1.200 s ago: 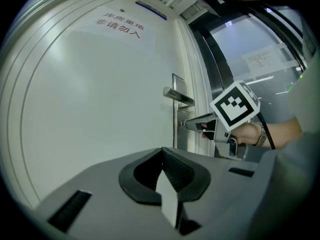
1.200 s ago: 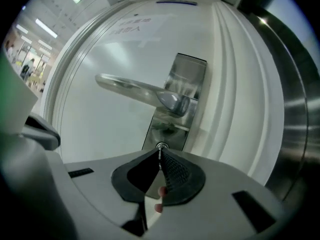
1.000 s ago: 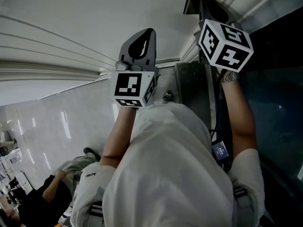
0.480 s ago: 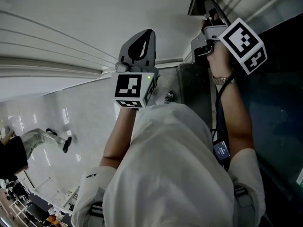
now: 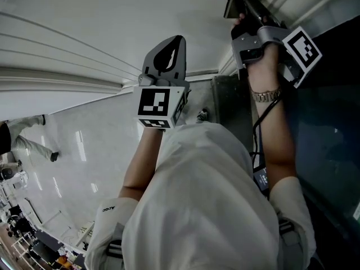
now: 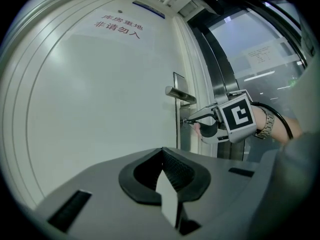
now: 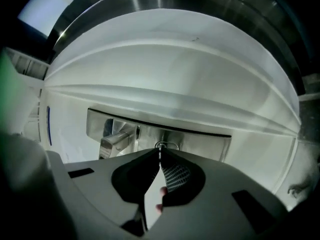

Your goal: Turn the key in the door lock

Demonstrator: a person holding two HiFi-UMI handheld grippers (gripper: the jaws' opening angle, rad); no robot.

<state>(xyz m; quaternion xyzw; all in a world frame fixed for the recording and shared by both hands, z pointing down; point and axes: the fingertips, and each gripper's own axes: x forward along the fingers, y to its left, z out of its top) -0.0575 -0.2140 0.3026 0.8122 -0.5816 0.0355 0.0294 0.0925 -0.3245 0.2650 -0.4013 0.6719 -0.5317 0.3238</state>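
— At the lock plate (image 7: 200,140) on the white door (image 6: 100,109), I have the right gripper (image 6: 190,120) nosed straight in, just below the lever handle (image 6: 180,94). Can you confirm from the other side?

— Yes. The left gripper view shows its tips coming to a point right against the plate. Where is the key (image 7: 161,146)?

— It sits in the lock, and my right jaws are pinched together on it. Only a small rim of metal shows past the tips. That gripper lies on its side, so in its own view the plate runs crosswise with the handle off to the left.

— And the left gripper (image 5: 175,38)?

— I hold it well apart from the lock, aimed at the bare face of the door. Its jaws are closed tip to tip with nothing between them.

— What else is near the lock?

— The marker cube (image 6: 239,115) on the right gripper faces my left camera, and a wristwatch (image 6: 266,125) shows just behind it. Red lettering (image 6: 118,26) is printed high on the door. A steel frame (image 6: 222,74) runs beside the door's edge, with a glass panel (image 6: 260,44) beyond it.
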